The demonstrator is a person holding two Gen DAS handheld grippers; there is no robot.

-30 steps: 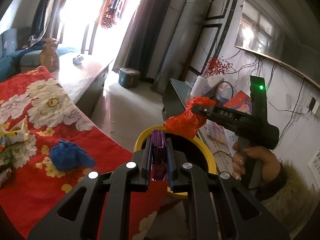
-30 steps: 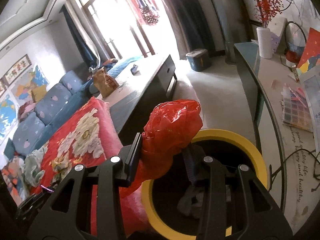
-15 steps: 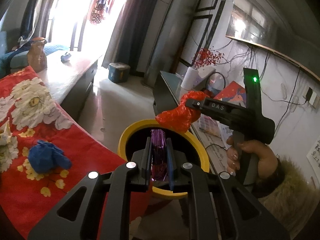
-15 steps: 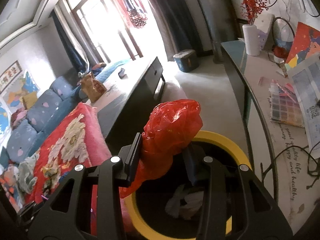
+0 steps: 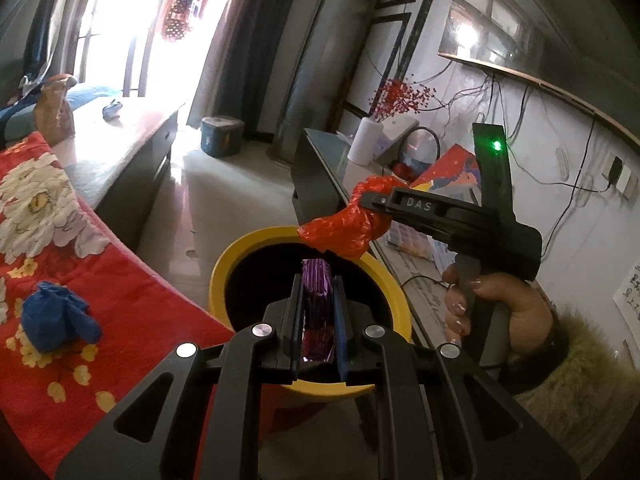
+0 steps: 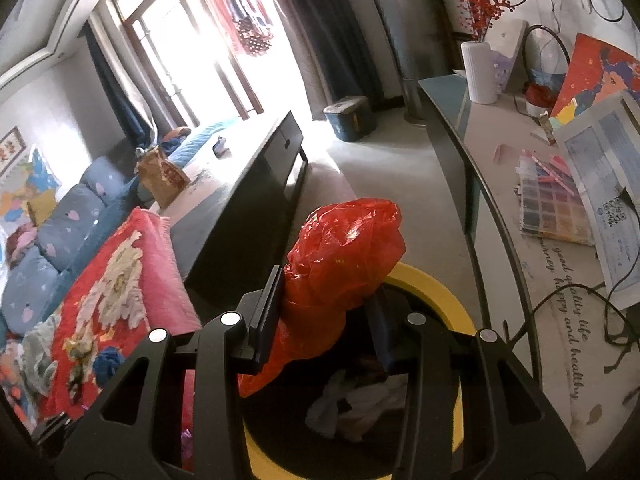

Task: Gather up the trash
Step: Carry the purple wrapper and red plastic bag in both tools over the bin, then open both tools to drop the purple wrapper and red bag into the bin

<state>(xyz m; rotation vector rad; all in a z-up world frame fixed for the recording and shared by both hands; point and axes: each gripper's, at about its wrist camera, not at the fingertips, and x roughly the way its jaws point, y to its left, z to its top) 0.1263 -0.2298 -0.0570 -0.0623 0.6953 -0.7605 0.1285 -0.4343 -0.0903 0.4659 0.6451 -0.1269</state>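
Fingers of my left gripper [image 5: 317, 300] pinch purple wrapper [image 5: 317, 280], right gripper [image 6: 326, 300] clamps red bag [image 6: 344, 248], both over yellow bin [image 5: 228, 264], frame centre.

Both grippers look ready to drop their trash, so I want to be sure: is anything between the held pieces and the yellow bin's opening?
Nothing visible. The crumpled red plastic bag and purple foil wrapper hang over the round yellow bin, whose mouth is open.
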